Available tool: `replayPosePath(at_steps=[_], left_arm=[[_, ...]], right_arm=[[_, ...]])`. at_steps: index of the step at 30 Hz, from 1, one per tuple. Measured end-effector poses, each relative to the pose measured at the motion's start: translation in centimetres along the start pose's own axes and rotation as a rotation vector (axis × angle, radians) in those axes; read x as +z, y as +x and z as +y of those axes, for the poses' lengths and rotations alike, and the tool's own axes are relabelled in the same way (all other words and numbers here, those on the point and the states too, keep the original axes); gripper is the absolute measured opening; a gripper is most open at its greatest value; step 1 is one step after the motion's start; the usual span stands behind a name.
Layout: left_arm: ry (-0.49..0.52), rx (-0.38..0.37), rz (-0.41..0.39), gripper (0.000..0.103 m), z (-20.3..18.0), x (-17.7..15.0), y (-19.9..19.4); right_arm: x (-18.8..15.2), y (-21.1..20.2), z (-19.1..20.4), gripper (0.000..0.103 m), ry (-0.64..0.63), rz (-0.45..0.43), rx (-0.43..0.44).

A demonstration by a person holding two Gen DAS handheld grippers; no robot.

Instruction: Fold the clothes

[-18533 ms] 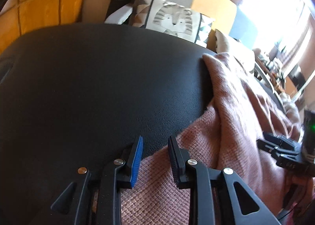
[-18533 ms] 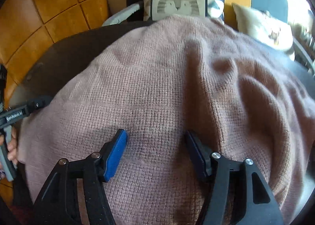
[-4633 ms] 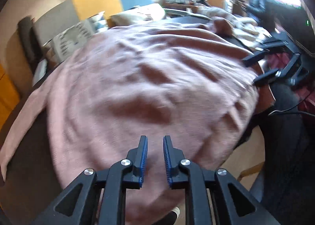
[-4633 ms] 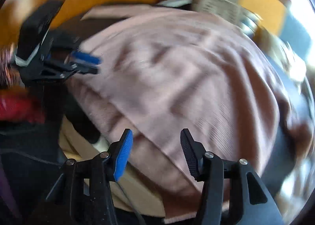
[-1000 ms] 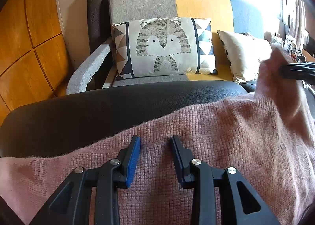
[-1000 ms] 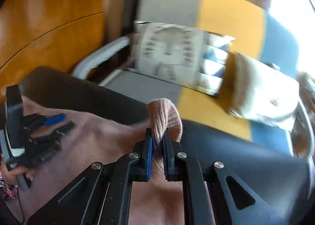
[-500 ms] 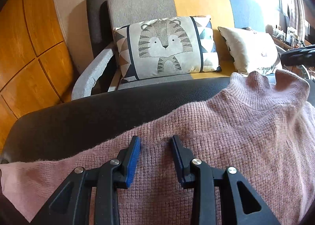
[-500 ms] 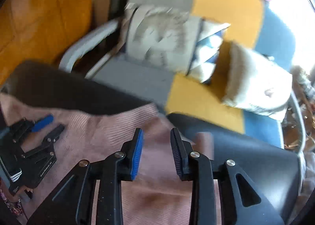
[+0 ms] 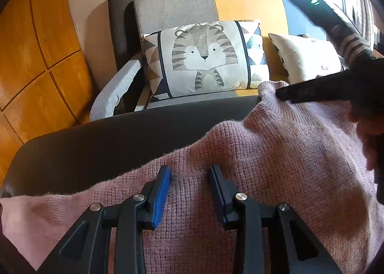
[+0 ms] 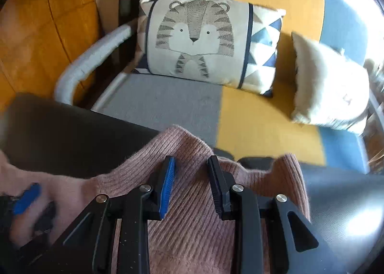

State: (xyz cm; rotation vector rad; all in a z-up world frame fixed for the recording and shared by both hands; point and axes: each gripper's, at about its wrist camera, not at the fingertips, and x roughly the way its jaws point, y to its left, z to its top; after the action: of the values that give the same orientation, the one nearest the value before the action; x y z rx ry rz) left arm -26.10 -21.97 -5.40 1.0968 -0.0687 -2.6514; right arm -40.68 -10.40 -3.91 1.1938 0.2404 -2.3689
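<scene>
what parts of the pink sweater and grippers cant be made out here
- Pink sweater: lower body cut off by the bottom edge in both views.
- Left gripper: blurred at the right wrist view's left edge; jaw state unreadable there.
- Right gripper: a dark silhouette in the left wrist view, backlit by the window.

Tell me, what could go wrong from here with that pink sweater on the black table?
The pink sweater's ribbed collar lies right at the far edge of the black table, so a push could tip it toward the sofa. The right tool has just been opening and sits open over the collar; closing now might pinch a stray bunch. The left tool is open too, so nothing pins the knit, and it may slide.
</scene>
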Motion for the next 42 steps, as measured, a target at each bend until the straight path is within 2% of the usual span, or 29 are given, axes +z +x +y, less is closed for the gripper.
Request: replayPosePath(at_steps=[3, 5, 8, 11, 15, 23, 38, 42], left_arm=[[-0.006, -0.004, 0.002, 0.036, 0.2, 0.1, 0.1], [-0.001, 0.003, 0.002, 0.036, 0.1, 0.1, 0.0], [0.011, 0.020, 0.003, 0.036, -0.2, 0.1, 0.0], [0.033, 0.049, 0.001, 0.036, -0.7, 0.1, -0.1], [0.051, 0.072, 0.000, 0.036, -1.1, 0.2, -0.2], [0.041, 0.065, 0.002, 0.037, -0.8, 0.2, -0.3], [0.033, 0.055, 0.004, 0.038, -0.6, 0.2, -0.2], [0.024, 0.046, 0.006, 0.039, -0.4, 0.2, -0.1]], right_arm=[[-1.3, -4.1, -1.8, 0.034, 0.066, -0.089, 0.069], [-2.3, -6.0, -2.1, 0.044, 0.034, -0.101, 0.037], [-4.8, -8.1, -1.9, 0.045, -0.018, -0.085, -0.003], [-6.9, -8.5, -2.4, 0.045, -0.043, -0.073, -0.043], [-8.3, -7.3, -2.9, 0.045, -0.022, -0.036, -0.026], [-8.7, -5.3, -3.3, 0.045, 0.020, -0.048, -0.046], [-7.7, -3.9, -4.2, 0.045, 0.033, -0.062, -0.126], [-7.5, -3.9, -4.6, 0.049, 0.044, -0.061, -0.103]])
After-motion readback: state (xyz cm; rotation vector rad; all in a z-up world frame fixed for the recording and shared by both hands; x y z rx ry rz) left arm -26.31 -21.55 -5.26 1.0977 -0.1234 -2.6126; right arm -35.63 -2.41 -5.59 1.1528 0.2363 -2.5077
